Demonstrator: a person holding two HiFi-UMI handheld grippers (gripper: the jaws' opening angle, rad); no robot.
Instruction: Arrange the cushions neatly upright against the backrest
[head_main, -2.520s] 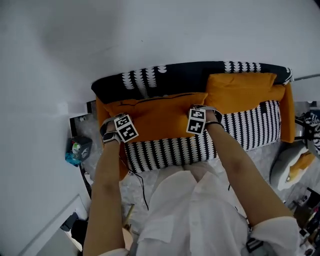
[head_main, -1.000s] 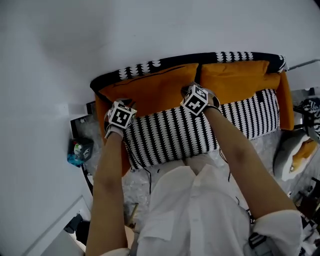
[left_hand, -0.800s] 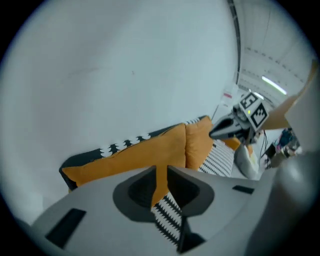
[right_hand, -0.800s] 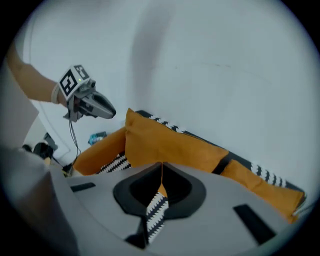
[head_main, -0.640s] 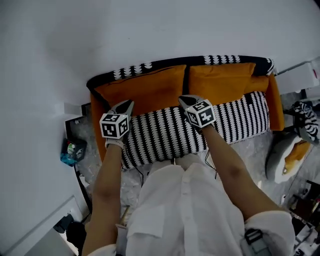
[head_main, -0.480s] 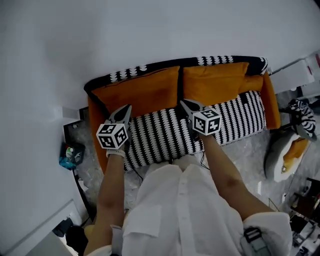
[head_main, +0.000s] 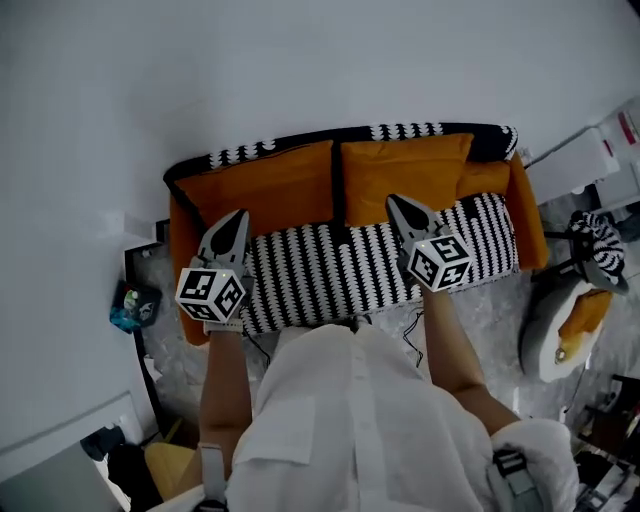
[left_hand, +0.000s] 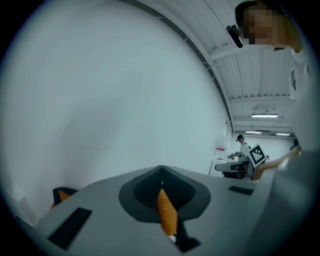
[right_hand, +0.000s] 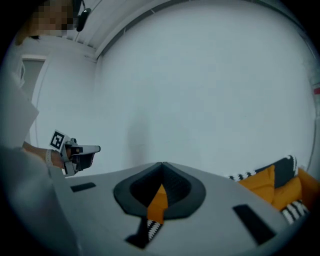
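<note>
Steep look down onto a small sofa (head_main: 340, 270) set against a white wall. Two orange cushions on it, both upright and leaning on the backrest (head_main: 300, 148): left cushion (head_main: 265, 185) filling the left half up to the left armrest, right cushion (head_main: 405, 170) just beside it, touching or nearly touching along a dark seam near the sofa's middle. Propped that way to rest on their lower edges at the back of the striped seat, faces turned out toward the front edge. Something smaller and orange at the right back corner, beside the right cushion; cannot tell whether a third cushion or part of the sofa. Left gripper (head_main: 240, 214) held over the seat's left end, right gripper (head_main: 393, 199) over the seat right of centre, both pointing toward the backrest and, to judge by the plain wall filling the gripper views, raised clear of the cushions. Both pairs of jaws closed tip to tip, gripping nothing; only a sliver of orange showing beyond each in the gripper views. Held closed and clear most likely for want of anything left to grasp. Judging by the even row along the backrest, task done or all but done. Perhaps one last nudge to square the left cushion's slightly slanted top edge with its neighbour. Little risk of toppling, given the backrest behind and the soft seat below. White shirt and bare forearms of the person along the lower edge of the head view
</note>
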